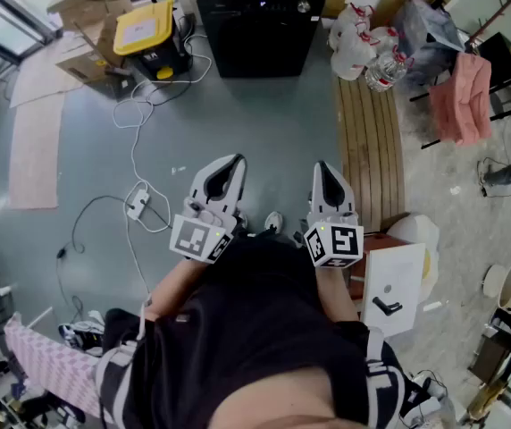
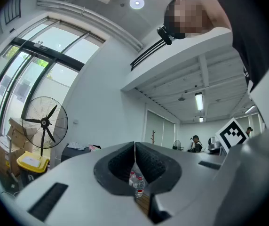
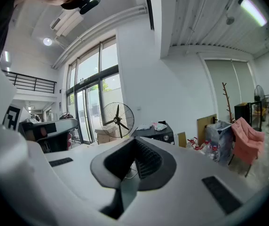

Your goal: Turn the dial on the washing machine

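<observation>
The black washing machine (image 1: 255, 21) stands across the grey floor at the top of the head view, with a small round dial (image 1: 303, 7) near its top right corner. It shows as a dark box (image 3: 155, 133) in the right gripper view, far beyond the jaws. My left gripper (image 1: 235, 162) and right gripper (image 1: 322, 168) are held side by side close to the person's body, well short of the machine. Both have their jaws closed together with nothing between them, as the left gripper view (image 2: 134, 147) and right gripper view (image 3: 134, 142) also show.
A yellow-lidded box (image 1: 144, 27) and cardboard boxes (image 1: 90, 25) stand left of the machine. Cables (image 1: 135, 150) and a power strip (image 1: 138, 204) lie on the floor. A wooden slatted board (image 1: 370, 146), water bottles (image 1: 363, 52) and a pink-draped chair (image 1: 470, 96) are at the right. A standing fan (image 3: 118, 119) is nearby.
</observation>
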Demonstrator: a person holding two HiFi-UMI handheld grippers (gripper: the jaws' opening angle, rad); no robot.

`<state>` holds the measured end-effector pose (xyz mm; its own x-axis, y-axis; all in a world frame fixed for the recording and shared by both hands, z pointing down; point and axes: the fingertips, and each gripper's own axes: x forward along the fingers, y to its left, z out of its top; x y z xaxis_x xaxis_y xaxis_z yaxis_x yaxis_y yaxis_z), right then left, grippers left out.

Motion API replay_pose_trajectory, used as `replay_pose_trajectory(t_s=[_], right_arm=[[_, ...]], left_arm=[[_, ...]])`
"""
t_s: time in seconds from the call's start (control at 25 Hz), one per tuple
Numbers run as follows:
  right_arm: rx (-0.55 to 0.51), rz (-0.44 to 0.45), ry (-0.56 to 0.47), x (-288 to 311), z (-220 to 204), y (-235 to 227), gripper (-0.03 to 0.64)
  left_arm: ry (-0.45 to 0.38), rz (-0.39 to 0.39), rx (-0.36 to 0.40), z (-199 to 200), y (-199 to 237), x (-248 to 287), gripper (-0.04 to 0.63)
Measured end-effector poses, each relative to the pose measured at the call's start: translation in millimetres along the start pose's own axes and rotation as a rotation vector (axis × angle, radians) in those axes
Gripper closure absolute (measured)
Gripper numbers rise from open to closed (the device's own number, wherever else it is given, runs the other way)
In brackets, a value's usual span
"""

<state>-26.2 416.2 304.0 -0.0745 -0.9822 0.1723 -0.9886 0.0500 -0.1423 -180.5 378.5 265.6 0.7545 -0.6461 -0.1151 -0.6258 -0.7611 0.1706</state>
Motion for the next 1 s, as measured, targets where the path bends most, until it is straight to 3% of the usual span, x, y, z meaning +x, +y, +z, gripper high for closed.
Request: replay_pose_trajectory(t_s=[0.36, 0.56, 0.6, 0.68, 1.0], right_arm=[[0.007, -0.009, -0.005, 4, 0, 0, 0.592], [0.033, 0.010, -0.100, 6, 6, 8, 0.589], [0.034, 0.012, -0.096, 9, 5, 10, 0.566], [0.027, 0.021, -0.059, 16, -1, 14, 0.446], [0.000, 0.011, -0.013, 40, -13, 46, 0.446]], left_arm=[[0.000, -0.011, -0.010, -1, 3, 3, 0.572], [0.003, -0.017, -0.013, -3, 10, -2, 0.572], [0.004, -0.016, -0.014, -3, 13, -3, 0.572], [0.008, -0.014, -0.021, -3, 17, -3, 0.572], [0.021, -0.042, -0.032, -3, 53, -11, 0.572]])
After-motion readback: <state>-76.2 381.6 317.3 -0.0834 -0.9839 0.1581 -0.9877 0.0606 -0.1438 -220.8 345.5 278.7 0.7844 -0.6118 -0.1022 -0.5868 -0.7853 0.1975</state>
